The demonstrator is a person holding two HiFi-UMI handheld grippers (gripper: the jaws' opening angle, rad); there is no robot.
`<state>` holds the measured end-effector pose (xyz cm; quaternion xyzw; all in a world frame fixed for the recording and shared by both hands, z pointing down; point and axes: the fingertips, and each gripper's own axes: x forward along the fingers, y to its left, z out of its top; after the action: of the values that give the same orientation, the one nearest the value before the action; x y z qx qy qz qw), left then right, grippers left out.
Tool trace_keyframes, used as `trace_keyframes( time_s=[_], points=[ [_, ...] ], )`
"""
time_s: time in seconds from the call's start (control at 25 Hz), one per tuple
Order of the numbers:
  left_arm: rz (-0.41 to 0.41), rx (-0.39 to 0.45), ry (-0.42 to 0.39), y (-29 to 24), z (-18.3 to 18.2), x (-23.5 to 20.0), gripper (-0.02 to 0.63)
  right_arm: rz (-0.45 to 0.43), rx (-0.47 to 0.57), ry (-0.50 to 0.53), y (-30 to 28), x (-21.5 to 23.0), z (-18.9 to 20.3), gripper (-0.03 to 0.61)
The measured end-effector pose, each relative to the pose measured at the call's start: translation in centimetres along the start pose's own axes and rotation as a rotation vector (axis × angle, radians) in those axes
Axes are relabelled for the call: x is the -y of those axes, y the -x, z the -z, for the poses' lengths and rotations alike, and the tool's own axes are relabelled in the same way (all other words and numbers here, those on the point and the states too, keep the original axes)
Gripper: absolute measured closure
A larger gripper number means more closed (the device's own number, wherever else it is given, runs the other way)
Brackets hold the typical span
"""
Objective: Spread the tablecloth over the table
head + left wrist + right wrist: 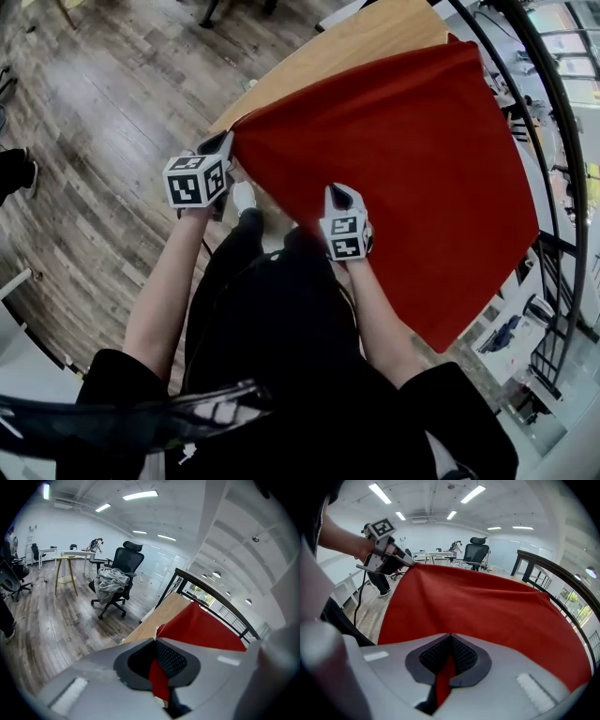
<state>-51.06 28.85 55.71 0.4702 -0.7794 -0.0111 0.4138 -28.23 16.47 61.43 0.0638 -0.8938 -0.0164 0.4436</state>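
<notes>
A red tablecloth (412, 169) hangs spread in the air over a light wooden table (347, 42), whose far end shows bare. My left gripper (228, 142) is shut on the cloth's near left corner, a red strip (159, 679) pinched between its jaws. My right gripper (339, 194) is shut on the near edge further right, with red fabric (443, 679) caught in its jaws. In the right gripper view the tablecloth (487, 606) stretches away to the left gripper (410, 563). The near right part of the cloth droops below the table's edge.
A black metal railing (553, 159) curves along the table's right side. A black office chair (115, 581) draped with grey cloth and a small round table (68, 571) stand on the wood floor (103, 103) to the left. A person's shoe (17, 173) is at the left edge.
</notes>
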Motion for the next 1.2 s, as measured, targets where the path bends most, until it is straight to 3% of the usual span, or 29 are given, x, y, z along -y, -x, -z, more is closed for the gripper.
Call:
trace_keyframes(
  time_s=[0.12, 0.28, 0.44, 0.52, 0.64, 0.88, 1.2],
  points=[
    [-0.022, -0.05, 0.0, 0.2, 1.5, -1.9, 0.589, 0.032, -0.015, 0.008, -0.4, -0.3, -0.4, 0.568],
    [-0.071, -0.087, 0.018, 0.9, 3.5, -4.8, 0.521, 0.061, -0.046, -0.003, -0.6, -0.5, -0.8, 0.568],
    [-0.003, -0.079, -0.132, 1.2, 3.6, -2.6, 0.508, 0.093, -0.081, -0.019, -0.4, -0.7, -0.2, 0.568],
    [0.066, -0.06, -0.206, 0.9, 3.4, -0.4, 0.545, 0.089, -0.096, -0.019, -0.3, -1.4, 0.0, 0.568],
    [0.166, -0.067, -0.301, -0.3, 3.6, 2.9, 0.549, 0.083, -0.102, -0.035, 0.0, -2.1, 0.1, 0.568],
    [0.261, -0.073, -0.414, -3.6, 2.8, 8.6, 0.552, 0.046, 0.057, -0.092, 0.7, -1.1, -4.6, 0.568],
    [0.33, -0.062, -0.53, -10.1, -3.2, 15.4, 0.558, 0.053, 0.258, -0.205, 1.7, 6.8, -12.0, 0.568]
  ],
)
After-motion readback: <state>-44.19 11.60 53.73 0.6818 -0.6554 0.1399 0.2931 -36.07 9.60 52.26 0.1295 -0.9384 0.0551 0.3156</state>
